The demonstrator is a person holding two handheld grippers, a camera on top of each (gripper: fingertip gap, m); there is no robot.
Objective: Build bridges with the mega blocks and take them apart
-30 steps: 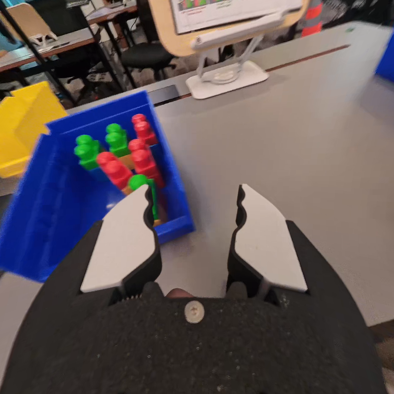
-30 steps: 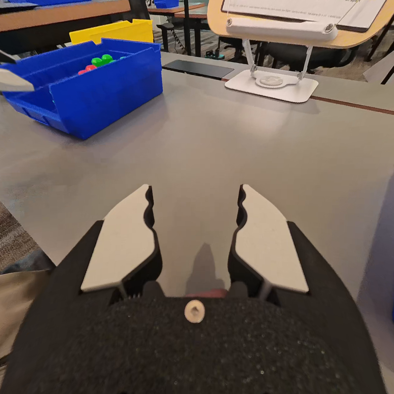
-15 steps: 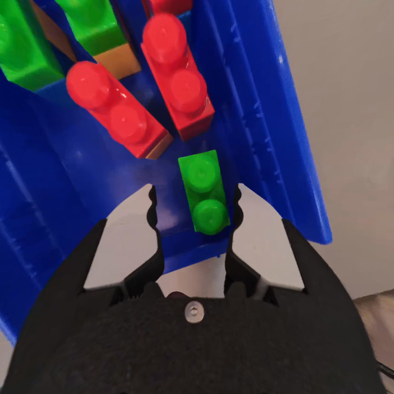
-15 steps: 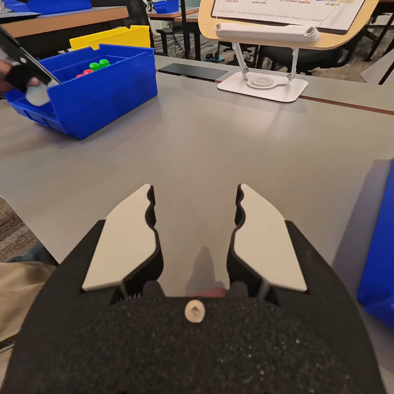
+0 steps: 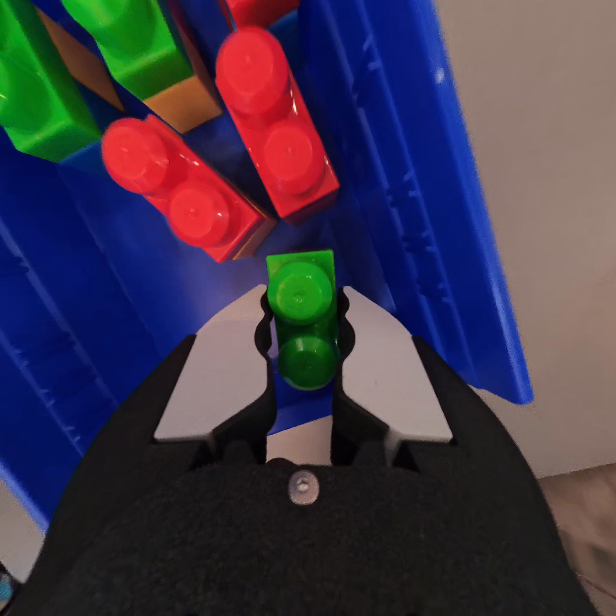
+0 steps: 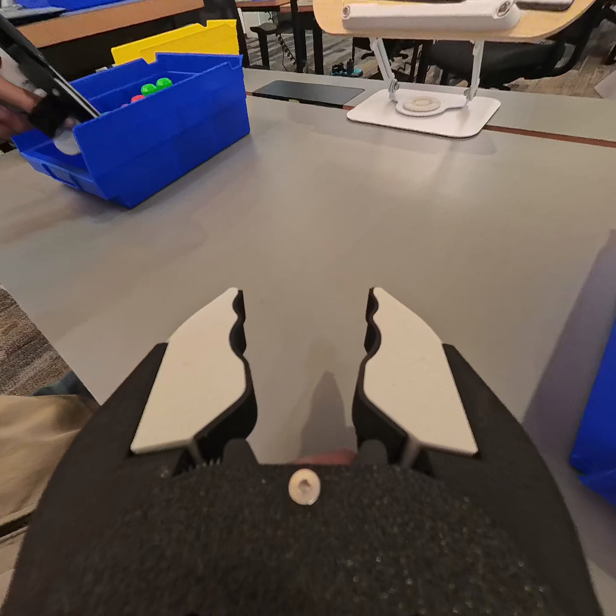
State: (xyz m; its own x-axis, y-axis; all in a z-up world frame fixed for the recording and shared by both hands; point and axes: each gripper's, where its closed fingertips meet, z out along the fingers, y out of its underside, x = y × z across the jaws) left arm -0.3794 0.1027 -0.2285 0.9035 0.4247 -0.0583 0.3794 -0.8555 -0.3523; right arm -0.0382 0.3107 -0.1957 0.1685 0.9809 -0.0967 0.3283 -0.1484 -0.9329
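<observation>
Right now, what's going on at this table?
A person holds a gripper in each hand. The left gripper is down inside the blue plastic bin and shut on a small green two-stud block; two red two-stud blocks and larger green ones lie just beyond it. The right gripper hangs open and empty over the bare grey table. No blocks are out on the table, so no bridge is started.

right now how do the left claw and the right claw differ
The left claw is closed on the small green block; the right claw is open and empty. The left claw reaches down into the blue bin; the right claw is above bare grey table. Both have white fingers on black bodies.
</observation>
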